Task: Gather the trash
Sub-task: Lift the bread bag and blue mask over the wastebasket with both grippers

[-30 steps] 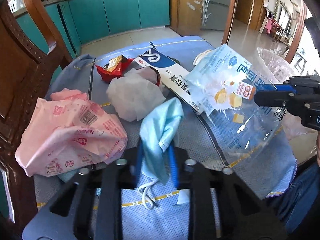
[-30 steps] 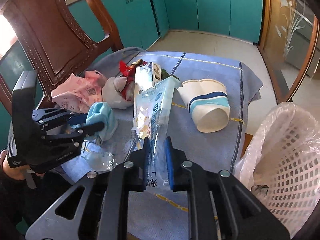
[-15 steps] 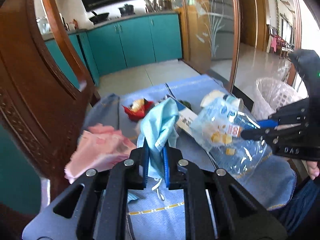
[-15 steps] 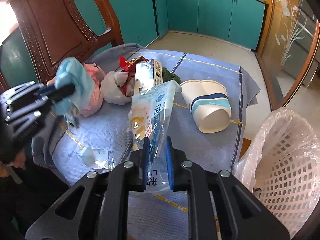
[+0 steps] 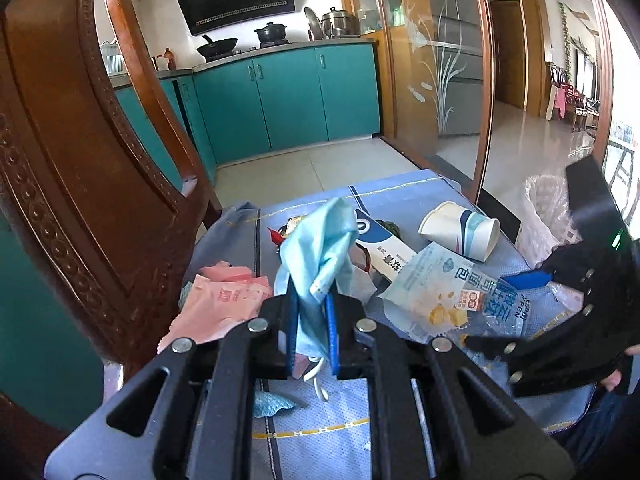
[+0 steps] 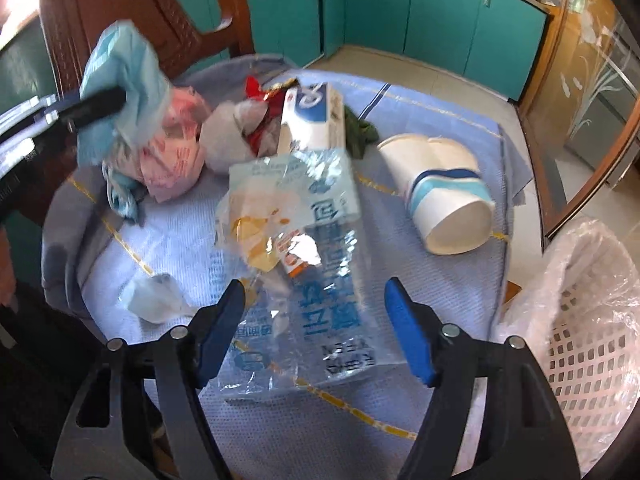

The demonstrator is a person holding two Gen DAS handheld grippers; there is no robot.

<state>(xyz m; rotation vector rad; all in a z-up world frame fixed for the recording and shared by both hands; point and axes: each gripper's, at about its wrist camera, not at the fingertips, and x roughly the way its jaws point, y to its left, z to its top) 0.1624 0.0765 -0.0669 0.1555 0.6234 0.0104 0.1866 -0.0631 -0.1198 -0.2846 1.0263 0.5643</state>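
Right wrist view alone: right hand-held gripper (image 6: 316, 322) just spread, blurred wrapper (image 6: 296, 248) apparently loose between.

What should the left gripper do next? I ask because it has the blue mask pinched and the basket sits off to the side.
Probably carry the face mask across to the lined basket. The left gripper is shut on it, lifted clear of the cloth. The right gripper has just been opening, its jaws apart around the clear wrapper, which lies on the table, so that side seems free.
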